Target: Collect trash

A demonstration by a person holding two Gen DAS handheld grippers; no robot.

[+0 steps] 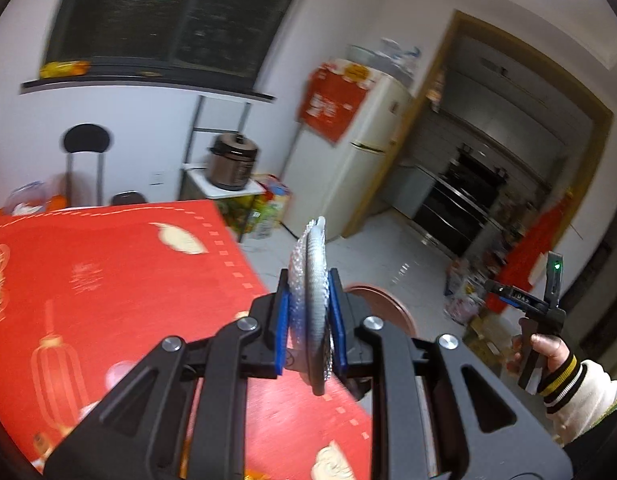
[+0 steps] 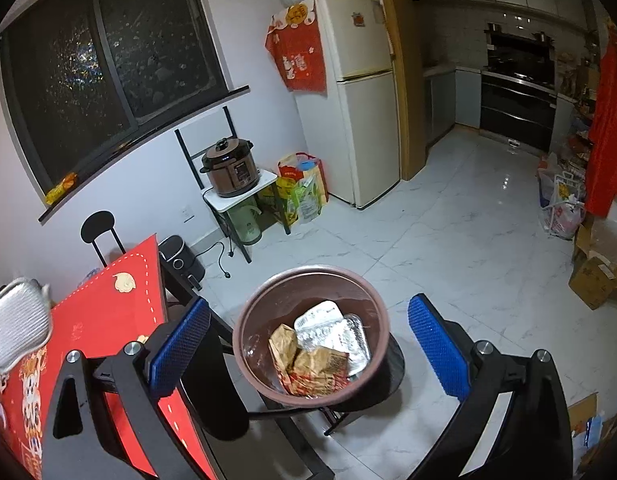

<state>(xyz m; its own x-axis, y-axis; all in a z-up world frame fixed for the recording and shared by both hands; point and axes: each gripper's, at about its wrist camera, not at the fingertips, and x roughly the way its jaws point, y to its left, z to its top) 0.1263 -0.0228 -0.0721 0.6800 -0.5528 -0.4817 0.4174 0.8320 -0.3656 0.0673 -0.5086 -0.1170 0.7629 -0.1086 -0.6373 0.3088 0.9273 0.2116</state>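
Two blue pads of our left gripper (image 1: 308, 316) clamp a silver foil tray (image 1: 314, 280) edge-on, above the red tablecloth's (image 1: 108, 280) right edge. Our right gripper (image 2: 308, 344) gapes wide above the brown bin (image 2: 244, 320) holding a foil container (image 2: 340, 332) and crumpled paper bags (image 2: 308, 364).

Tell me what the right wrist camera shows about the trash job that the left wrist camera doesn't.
Only the right wrist view looks down into the brown bin, showing a foil tray and crumpled paper packaging already inside, with the right gripper open above it. Only the left wrist view shows the left gripper shut on the silver padded pouch, edge-on between the blue pads, with just a sliver of bin rim behind. Both show the pouch, red tablecloth, fridge and pressure cooker.
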